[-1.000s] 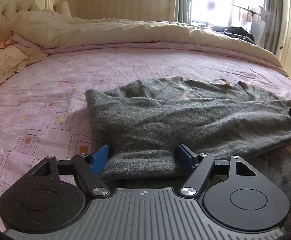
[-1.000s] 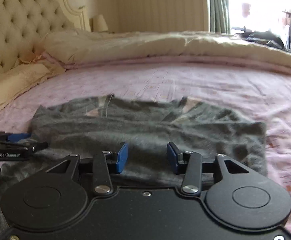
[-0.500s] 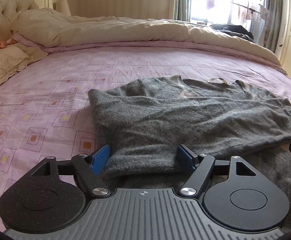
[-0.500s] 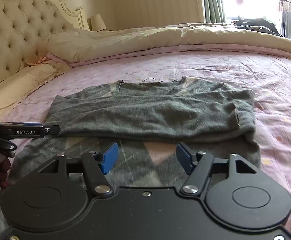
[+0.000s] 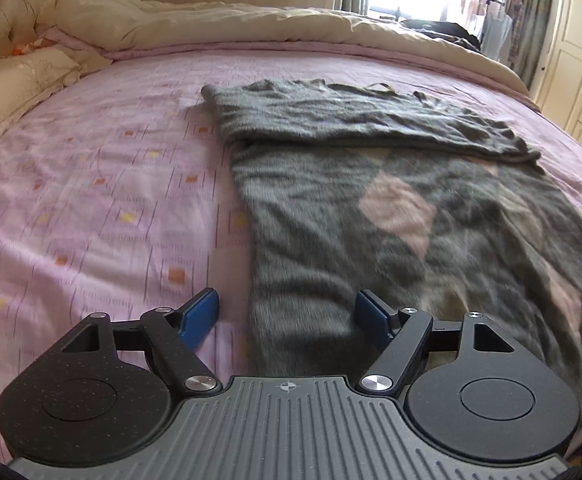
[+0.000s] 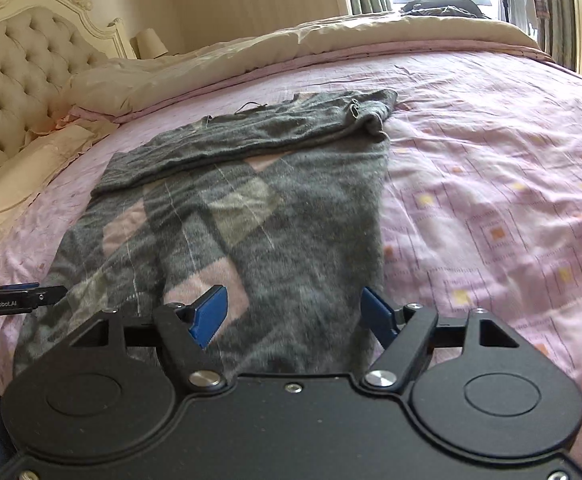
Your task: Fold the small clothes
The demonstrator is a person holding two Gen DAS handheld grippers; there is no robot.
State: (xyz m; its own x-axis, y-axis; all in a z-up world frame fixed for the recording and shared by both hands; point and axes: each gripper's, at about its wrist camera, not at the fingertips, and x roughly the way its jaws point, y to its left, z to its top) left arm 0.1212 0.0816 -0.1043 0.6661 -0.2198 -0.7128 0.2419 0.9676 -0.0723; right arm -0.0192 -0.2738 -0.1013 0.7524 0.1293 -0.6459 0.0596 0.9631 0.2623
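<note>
Grey sweater [image 5: 371, 208] on pink bedsheet [image 5: 91, 200]

Fuzzy knit wool on smooth printed cotton.

Grey argyle knitted sweater [image 5: 411, 216] [image 6: 259, 216]: soft, matt, slightly hairy. Pink patterned cotton bedsheet [image 5: 103, 200] [image 6: 491, 184]: smooth, matt, lightly creased. Cream quilted duvet [image 5: 251, 24]: puffy cloth. Tufted cream headboard [image 6: 15, 92]: padded, faint sheen. Left gripper [image 5: 287, 314] and right gripper [image 6: 295, 312]: matt black plastic, blue pads, shiny metal pivots.
</note>
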